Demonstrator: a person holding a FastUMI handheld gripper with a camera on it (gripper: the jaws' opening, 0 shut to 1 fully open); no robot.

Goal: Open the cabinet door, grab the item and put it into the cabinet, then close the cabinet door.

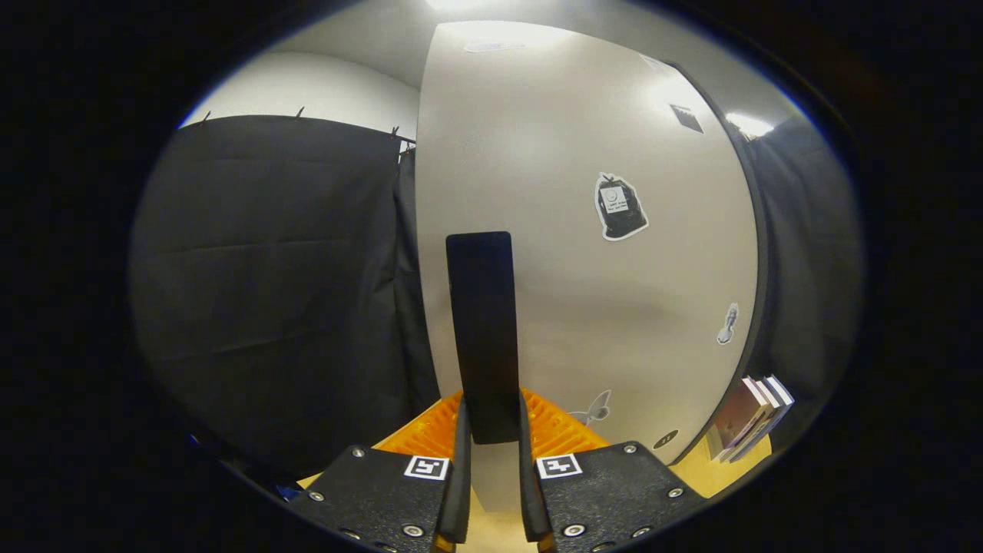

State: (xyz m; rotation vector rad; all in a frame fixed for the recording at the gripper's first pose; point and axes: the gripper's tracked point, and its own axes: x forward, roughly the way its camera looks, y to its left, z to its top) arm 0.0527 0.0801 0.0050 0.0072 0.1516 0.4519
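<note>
Big white door [584, 253] straight ahead at 12, shut or nearly so, w/ stickers on its face. Black handle [481, 330] stands upright near its left edge, so a pull there swings it wide. Gripper [491, 461] has its fingers narrow, pressing both sides of the handle's lower end, prob. to open the door. Books [749, 418] at 4 o'clock beside the door, likely the item, waiting on the tabletop.
</note>
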